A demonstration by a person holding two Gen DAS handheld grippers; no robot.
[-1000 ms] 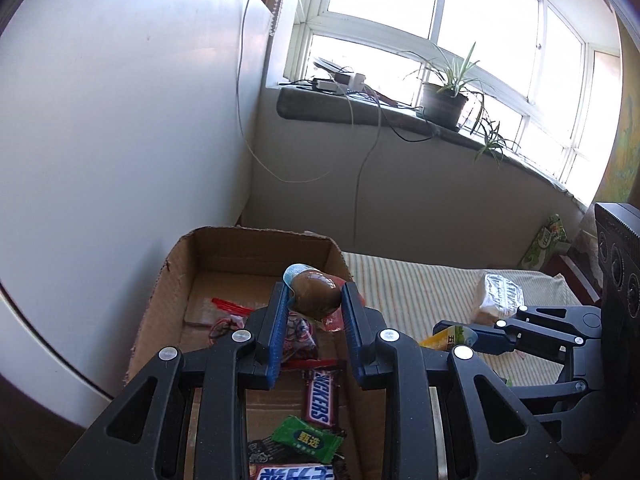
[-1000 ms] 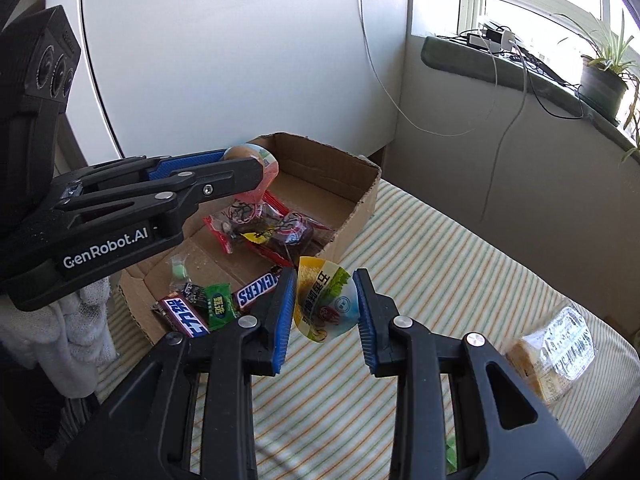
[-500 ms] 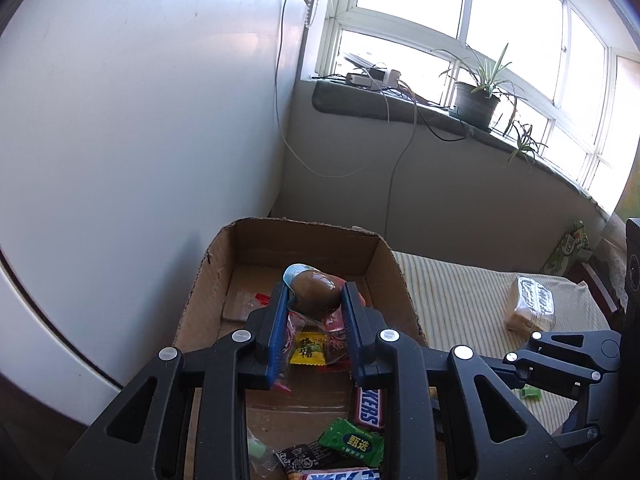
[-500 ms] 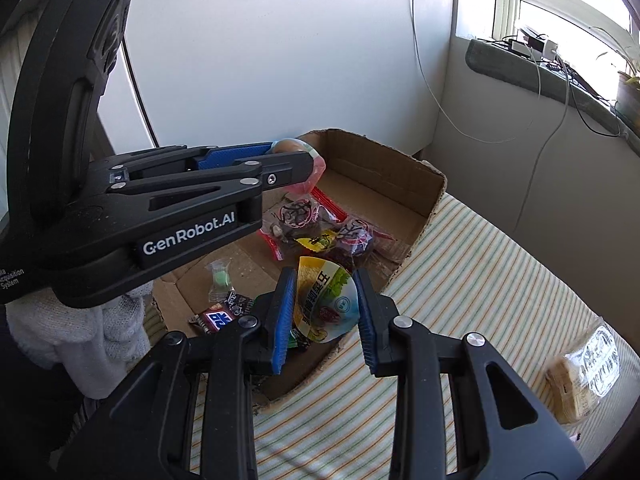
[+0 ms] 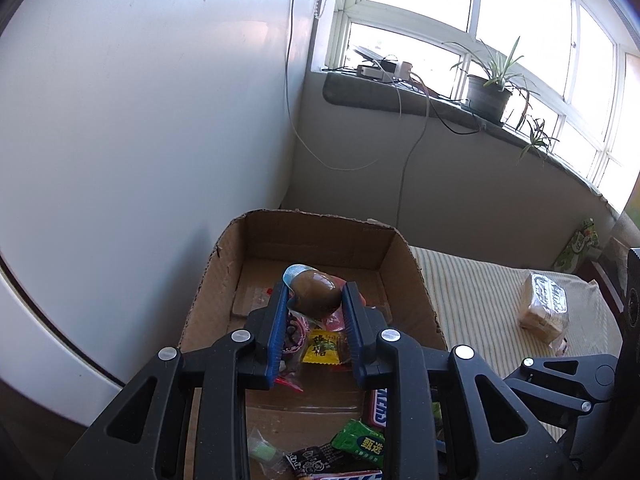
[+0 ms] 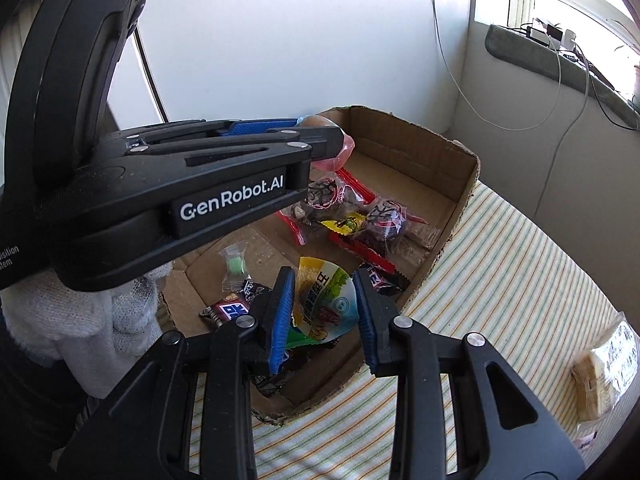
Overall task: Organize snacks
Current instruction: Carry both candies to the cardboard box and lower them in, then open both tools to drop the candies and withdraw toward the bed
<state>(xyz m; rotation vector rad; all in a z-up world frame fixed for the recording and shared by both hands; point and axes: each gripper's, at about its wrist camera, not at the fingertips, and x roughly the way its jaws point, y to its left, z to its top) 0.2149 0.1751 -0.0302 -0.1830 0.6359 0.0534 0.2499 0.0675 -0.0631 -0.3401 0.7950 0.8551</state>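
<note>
In the left wrist view, the left gripper (image 5: 314, 298) has its fingers (image 5: 279, 320) closed on a brown egg in a clear wrapper (image 5: 314, 294), pinched across its width so the rounded snack cannot slip, and it hangs above the middle of the cardboard box (image 5: 404, 252), apparently so that a release would drop it among the other snacks and not on the striped cloth (image 5: 480, 296). Below it lie a yellow candy packet (image 5: 320, 347), a green packet (image 5: 362, 442) and a chocolate bar (image 5: 379, 406), all already gathered on the box floor. A wrapped bread pack (image 5: 544, 310) sits well apart on the cloth, outside the box, so sorting looks unfinished. In the right wrist view, the right gripper (image 6: 324, 304) has its fingers (image 6: 282, 316) closed on a round pouch with yellow and green print (image 6: 326, 306), held by its flat sides over the near end of the box (image 6: 464, 200), close above the bars and packets there. The left gripper (image 6: 320, 140) reaches across higher up over the far half, so each hand keeps its own drop zone and the two do not touch. The bread pack (image 6: 604, 372) waits at the right edge of the cloth (image 6: 500, 280).
</note>
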